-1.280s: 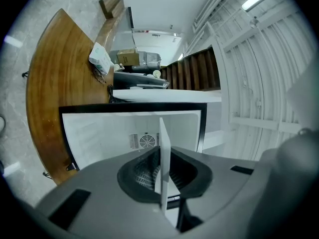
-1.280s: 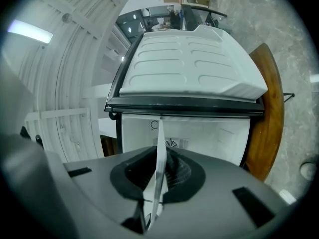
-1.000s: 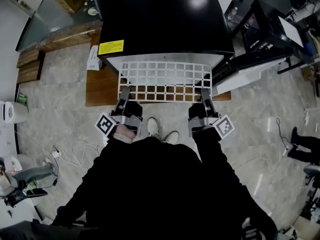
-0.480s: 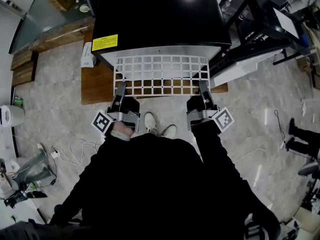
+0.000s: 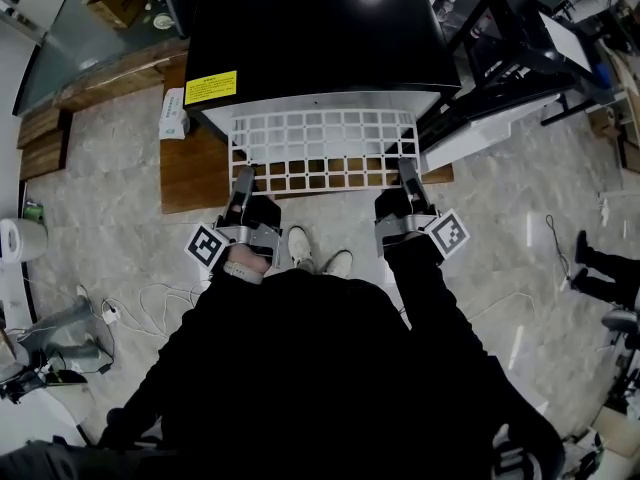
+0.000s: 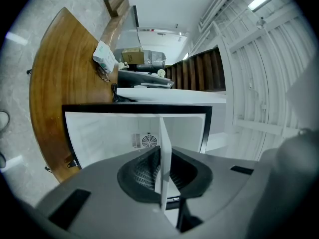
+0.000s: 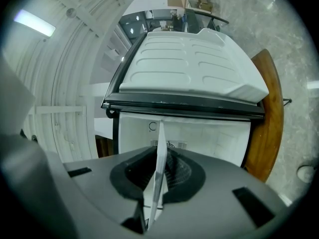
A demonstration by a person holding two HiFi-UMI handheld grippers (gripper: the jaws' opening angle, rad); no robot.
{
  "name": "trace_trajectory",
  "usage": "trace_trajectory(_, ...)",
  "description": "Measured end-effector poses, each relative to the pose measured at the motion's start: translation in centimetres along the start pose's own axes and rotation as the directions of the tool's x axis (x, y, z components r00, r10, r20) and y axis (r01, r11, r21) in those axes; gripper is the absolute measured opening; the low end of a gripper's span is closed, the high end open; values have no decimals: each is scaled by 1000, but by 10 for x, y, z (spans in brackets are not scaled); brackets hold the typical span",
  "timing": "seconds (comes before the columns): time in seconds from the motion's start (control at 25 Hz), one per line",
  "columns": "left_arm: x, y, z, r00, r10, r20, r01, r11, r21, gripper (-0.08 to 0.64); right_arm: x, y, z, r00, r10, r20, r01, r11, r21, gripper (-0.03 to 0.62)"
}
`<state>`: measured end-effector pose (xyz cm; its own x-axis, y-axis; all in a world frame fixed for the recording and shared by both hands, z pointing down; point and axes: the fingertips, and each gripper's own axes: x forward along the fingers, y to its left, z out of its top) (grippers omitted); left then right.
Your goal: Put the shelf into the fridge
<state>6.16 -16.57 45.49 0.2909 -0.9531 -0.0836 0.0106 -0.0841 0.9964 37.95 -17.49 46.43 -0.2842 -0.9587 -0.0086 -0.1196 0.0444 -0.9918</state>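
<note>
Head view. Pale marble floor (image 5: 110,208), cluttered workshop round the edges. A low wooden platform (image 5: 190,173) lies on the floor. The black-topped fridge (image 5: 320,38) stands on it, with a yellow label (image 5: 210,88) at the near left corner of its top. The fridge door (image 5: 490,133) is swung open to the right. Loose cables (image 5: 150,303) lie on the floor at the left, and the person's shoes (image 5: 320,258) are just short of the platform's front edge.

The white grid shelf (image 5: 325,148) is held level over the platform's front edge, with its far edge at the fridge's open front. How far in it reaches cannot be told from here. The left gripper (image 5: 243,183) is at the shelf's near left corner and the right gripper (image 5: 408,173) at its near right corner.

Left gripper view. The white fridge cavity is straight ahead, with a round fan grille (image 6: 144,141) on the back wall. The platform curves off left. The shelf's grid fills the right side. The jaws are closed down on the shelf's near rim, which shows as a thin white strip pinched between the dark pads.

Right gripper view. The cavity is ahead again, and the door's moulded white liner shows above it. The platform's edge is on the right and the grid on the left. The jaws are likewise clamped on the shelf's rim, with the pads pressing both faces.
</note>
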Motion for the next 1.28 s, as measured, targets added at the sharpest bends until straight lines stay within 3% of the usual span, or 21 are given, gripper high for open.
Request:
trace_trajectory(0.6, 1, 8, -2, 998, -22, 56, 22, 1000, 13, 33, 15, -4, 7, 996, 9, 88, -10, 1000, 5, 31)
trace_trajectory(1.28, 84, 5, 35, 986, -37, 162, 25, 997, 76, 37, 101, -1, 25, 980, -39, 197, 35, 999, 24, 31)
